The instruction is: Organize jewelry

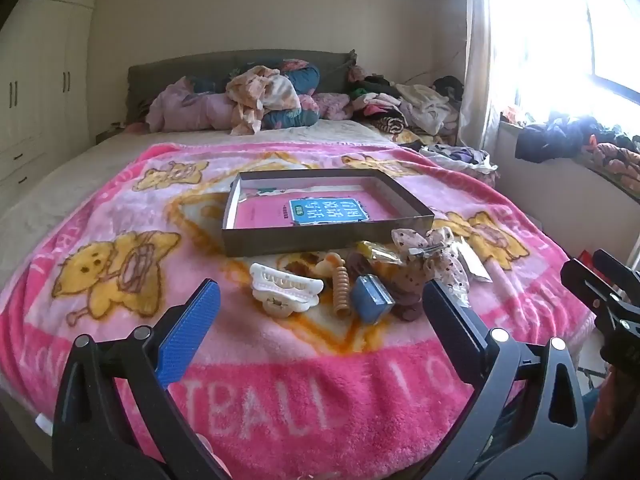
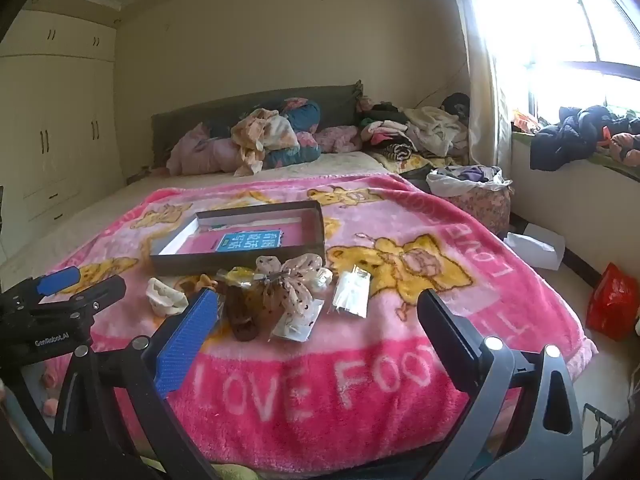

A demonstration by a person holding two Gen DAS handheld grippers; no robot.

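A shallow brown box (image 1: 320,238) with a pink book inside sits on the pink blanket; it also shows in the right wrist view (image 2: 240,258). In front of it lies a pile: a white claw clip (image 1: 285,293), a tan spiral clip (image 1: 341,290), a small blue box (image 1: 372,298), a dotted fabric bow (image 1: 434,258) and dark clips. The right wrist view shows the bow (image 2: 292,284), the white clip (image 2: 165,298) and a clear packet (image 2: 352,292). My left gripper (image 1: 320,300) is open just short of the pile. My right gripper (image 2: 316,312) is open, near the bow.
The pink blanket (image 1: 320,392) covers the bed's near end. Heaped clothes and bedding (image 1: 264,100) lie at the headboard. A wardrobe (image 1: 36,92) stands left. A window ledge with clothes (image 2: 580,140), a red bag (image 2: 612,308) and a white box (image 2: 536,250) are at right.
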